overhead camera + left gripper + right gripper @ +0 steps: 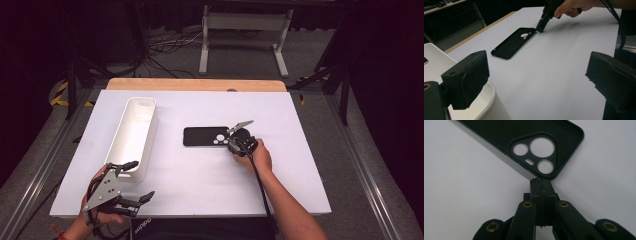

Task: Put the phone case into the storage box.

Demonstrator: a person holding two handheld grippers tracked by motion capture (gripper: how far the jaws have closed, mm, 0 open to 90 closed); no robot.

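Observation:
A black phone case lies flat in the middle of the white table, its camera cut-outs toward the right. My right gripper is shut, jaws pressed together with nothing between them. Its tip touches the case's corner by the camera holes; the left gripper view also shows that tip at the case's end. My left gripper hovers at the table's near left corner, jaws wide open and empty, its pads far apart.
A long white bin stands left of the case, its near end just under my left gripper. The white table top has bare room to the right and front. A wooden strip edges the far side.

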